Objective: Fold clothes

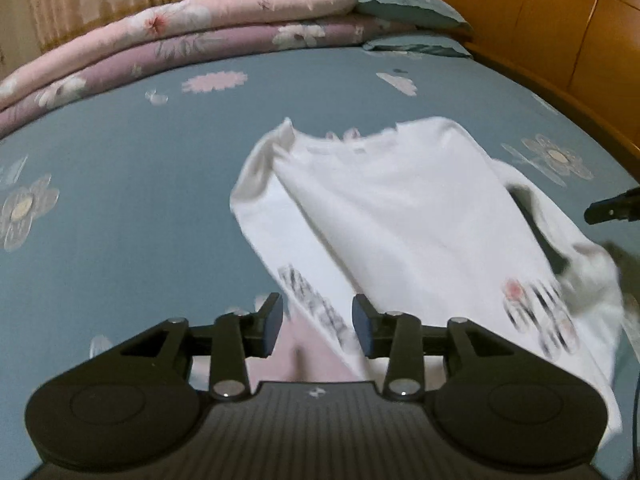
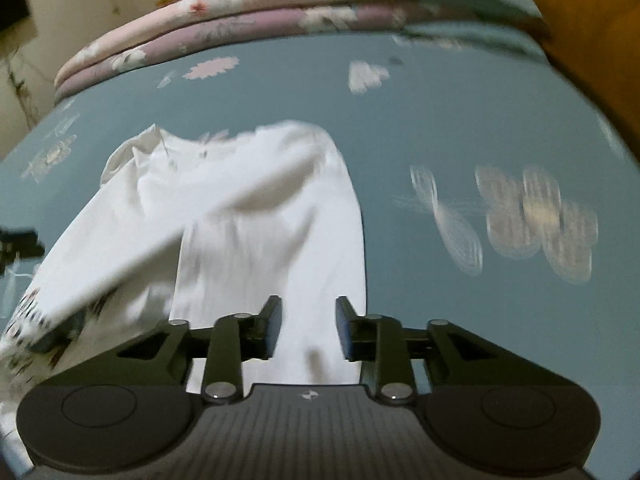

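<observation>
Both grippers empty rn. Left gripper (image 1: 318, 326) jaws part-open, pads not pressing anything; white cloth shows in the gap but sits below, not pinched. Right gripper (image 2: 308, 326) same: jaws part-open, white fabric visible between pads, no contact that can be made out.

White garment (image 1: 384, 208) lies on the blue floral bedsheet (image 1: 120, 184), roughly mid-bed, in front of both grippers. One layer is draped over the rest, edge running diagonally, so it looks partly folded, though uneven: far corner is bunched and the side nearest the right gripper is rumpled with a dark gap under it. Printed pattern shows at the near hem. Frames are motion-blurred, esp. the right wrist view, so fine detail is unclear.

Judgement: open jaws w/ cloth underneath fit a release of the folded-over part, fabric left to settle flat under its own weight. Next grab prob needs the loose rumpled edge first.

Folded quilts (image 1: 192, 36) stacked at far side of bed, wooden headboard (image 1: 560, 32) beyond; both well apart from the garment.
</observation>
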A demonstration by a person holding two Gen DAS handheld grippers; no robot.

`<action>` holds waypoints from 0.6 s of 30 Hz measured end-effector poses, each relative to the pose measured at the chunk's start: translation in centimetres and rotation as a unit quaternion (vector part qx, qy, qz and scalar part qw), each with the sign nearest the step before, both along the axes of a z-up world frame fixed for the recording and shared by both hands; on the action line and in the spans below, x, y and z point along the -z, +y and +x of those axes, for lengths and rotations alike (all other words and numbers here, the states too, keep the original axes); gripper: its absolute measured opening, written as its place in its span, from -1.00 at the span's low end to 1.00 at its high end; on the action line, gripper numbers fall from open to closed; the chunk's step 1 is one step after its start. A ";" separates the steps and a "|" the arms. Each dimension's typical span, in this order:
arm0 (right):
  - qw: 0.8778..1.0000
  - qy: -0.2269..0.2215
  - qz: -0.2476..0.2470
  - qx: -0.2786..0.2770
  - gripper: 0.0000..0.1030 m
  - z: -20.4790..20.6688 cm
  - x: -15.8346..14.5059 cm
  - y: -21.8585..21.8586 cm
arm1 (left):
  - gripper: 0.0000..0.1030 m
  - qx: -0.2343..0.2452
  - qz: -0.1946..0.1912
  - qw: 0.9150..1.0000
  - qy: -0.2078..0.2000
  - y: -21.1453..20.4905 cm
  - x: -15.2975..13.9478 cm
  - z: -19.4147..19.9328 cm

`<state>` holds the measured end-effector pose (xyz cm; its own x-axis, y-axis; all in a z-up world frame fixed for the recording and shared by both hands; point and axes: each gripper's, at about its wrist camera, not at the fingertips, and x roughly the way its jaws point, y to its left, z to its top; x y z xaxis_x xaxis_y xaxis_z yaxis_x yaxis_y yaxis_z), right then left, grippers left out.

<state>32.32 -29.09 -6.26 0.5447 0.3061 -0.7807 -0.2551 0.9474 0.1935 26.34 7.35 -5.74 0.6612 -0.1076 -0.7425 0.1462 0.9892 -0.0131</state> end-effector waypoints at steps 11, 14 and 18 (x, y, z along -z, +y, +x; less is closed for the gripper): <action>0.982 0.043 0.162 0.090 0.04 -6.6 4.1 -3.8 | -0.11 -0.040 -0.078 0.996 -0.002 -0.7 0.2 -8.3; 0.970 0.060 0.210 0.105 0.05 -7.4 5.7 -4.0 | -0.10 -0.041 -0.070 0.997 -0.011 -1.5 0.2 -9.5; 0.965 0.047 0.237 0.106 0.06 -8.1 6.9 -3.5 | -0.09 -0.046 -0.079 0.996 -0.011 -1.8 0.3 -10.2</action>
